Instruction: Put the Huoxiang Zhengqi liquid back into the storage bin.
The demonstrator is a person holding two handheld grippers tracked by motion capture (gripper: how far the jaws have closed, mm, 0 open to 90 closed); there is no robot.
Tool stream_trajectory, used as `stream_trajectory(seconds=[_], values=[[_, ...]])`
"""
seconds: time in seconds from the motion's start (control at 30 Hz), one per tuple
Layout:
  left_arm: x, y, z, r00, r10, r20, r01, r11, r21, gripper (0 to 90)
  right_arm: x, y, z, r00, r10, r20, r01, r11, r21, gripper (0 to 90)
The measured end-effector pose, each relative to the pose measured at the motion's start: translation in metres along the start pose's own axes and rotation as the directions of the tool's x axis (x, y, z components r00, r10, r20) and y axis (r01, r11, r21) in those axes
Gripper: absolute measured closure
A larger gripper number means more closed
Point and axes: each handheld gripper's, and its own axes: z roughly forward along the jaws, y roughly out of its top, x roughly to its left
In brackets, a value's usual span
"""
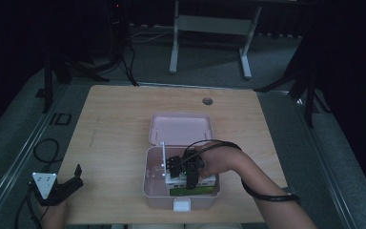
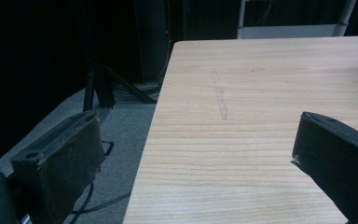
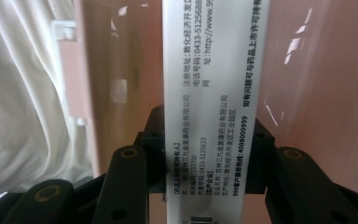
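**Medicine carton held inside a pink box**

Dark floor and stands surround a wooden table [image 1: 114, 124]. At its left edge, the left gripper [image 1: 74, 177] rests with its jaws spread wide and nothing between them. Right of centre sits a pink box [image 1: 155, 191], its lid [image 1: 181, 128] folded back on the table. The right gripper [image 3: 209, 154] reaches down into the box, jaws clamped on a white carton [image 3: 214, 93] printed with black text, held between the pink walls.

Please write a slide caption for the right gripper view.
Right gripper fingers clamp a white printed box inside the pink case.
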Motion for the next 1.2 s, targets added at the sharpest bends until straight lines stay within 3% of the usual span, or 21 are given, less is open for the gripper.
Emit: stream_trajectory(seconds=[0.7,0.93,1.2], values=[[0.0,0.0,0.0,1.0,0.003,0.001,-0.003,1.0,0.001,2.1,-0.005,-0.005,0.046,0.999,0.021,-0.04,-0.022,0.9997,-0.011,61.9],[0.0,0.0,0.0,1.0,0.005,0.0,-0.005,1.0,0.002,2.1,-0.005,-0.009,0.049,0.9985,0.032,-0.045,-0.034,0.9984,-0.044,61.6],[0.0,0.0,0.0,1.0,0.004,0.001,-0.004,1.0,0.003,2.1,-0.005,-0.011,0.039,0.9991,0.03,-0.032,-0.03,0.9993,-0.021,58.0]])
